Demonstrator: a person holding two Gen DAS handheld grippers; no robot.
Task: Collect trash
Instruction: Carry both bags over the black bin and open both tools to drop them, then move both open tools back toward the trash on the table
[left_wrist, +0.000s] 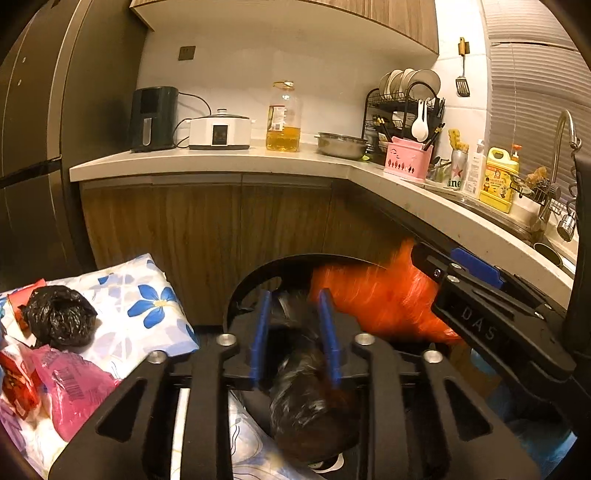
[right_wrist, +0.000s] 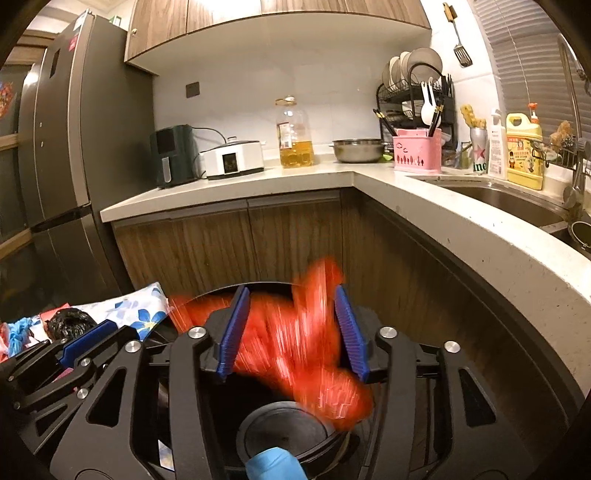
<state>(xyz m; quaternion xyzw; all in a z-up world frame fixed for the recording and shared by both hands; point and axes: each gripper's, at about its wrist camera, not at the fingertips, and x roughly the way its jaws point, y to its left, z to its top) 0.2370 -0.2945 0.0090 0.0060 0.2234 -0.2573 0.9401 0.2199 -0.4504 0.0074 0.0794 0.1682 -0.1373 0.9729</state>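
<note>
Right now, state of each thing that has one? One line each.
left hand-held gripper: open, black bag between its fingers
black bag: blurred, over the bin
right hand-held gripper: open, orange bag between its fingers
orange bag: motion-blurred, over the bin
bin: open-topped
second black bag: knotted, lying on the floral cloth
oil bottle: capped, partly full
cooker: lid on

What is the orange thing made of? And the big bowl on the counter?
Orange bag: probably thin plastic film, since it is crinkled and glints with light, though it is blurred. Bowl: most likely metal, perhaps stainless steel, since it is grey, smooth and shiny.
</note>
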